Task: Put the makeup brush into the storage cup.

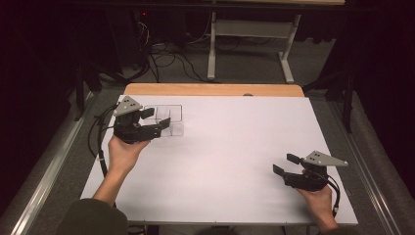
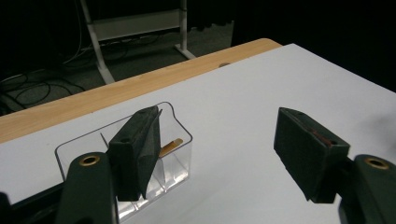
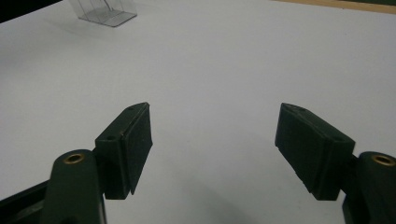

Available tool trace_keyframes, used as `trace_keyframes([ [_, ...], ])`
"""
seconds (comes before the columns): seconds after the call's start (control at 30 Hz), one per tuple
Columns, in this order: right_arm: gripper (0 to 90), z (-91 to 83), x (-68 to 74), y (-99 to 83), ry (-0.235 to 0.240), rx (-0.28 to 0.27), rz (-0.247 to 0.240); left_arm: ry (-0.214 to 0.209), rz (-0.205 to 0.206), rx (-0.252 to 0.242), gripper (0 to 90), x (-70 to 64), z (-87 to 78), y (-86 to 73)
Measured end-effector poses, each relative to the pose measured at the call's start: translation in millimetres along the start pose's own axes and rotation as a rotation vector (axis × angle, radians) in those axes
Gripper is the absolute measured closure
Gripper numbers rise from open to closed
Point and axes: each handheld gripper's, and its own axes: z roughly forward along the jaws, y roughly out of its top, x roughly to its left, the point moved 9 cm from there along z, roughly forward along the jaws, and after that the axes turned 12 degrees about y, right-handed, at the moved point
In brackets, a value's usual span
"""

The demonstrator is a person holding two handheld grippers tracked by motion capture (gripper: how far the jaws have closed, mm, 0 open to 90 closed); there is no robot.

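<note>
Standing behind the person, I saw a broad white sheet point(image 1: 230, 152) covering most of the table, with a strip of bare wood point(image 1: 213, 89) left showing along the far edge. Beyond it the room was dark: grey carpet, a tangle of black cables point(image 1: 164, 56) on the floor, and the pale legs of another table point(image 1: 249, 44) farther back. Metal rails point(image 1: 51, 161) ran along both sides.

At the far left corner of the sheet sat a clear plastic divided box point(image 1: 171, 120). The left gripper point(image 1: 157, 117) hovered right at it, jaws spread wide, one jaw over a compartment and the other out over bare sheet. Something thin and tan point(image 2: 170, 147) lay in the box (a stick, perhaps; too small to tell).

The right gripper point(image 1: 286, 164) was held low near the right front of the sheet, well apart from the box, jaws spread and grasping nothing.
</note>
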Motion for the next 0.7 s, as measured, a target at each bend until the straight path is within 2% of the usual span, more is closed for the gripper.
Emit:
trace_keyframes([
  [0.7,29.2,0.0,-0.7,-0.6,0.000,0.001,0.008,-0.033,0.011,-0.021,32.3,-13.1,-14.9,-5.8],
])
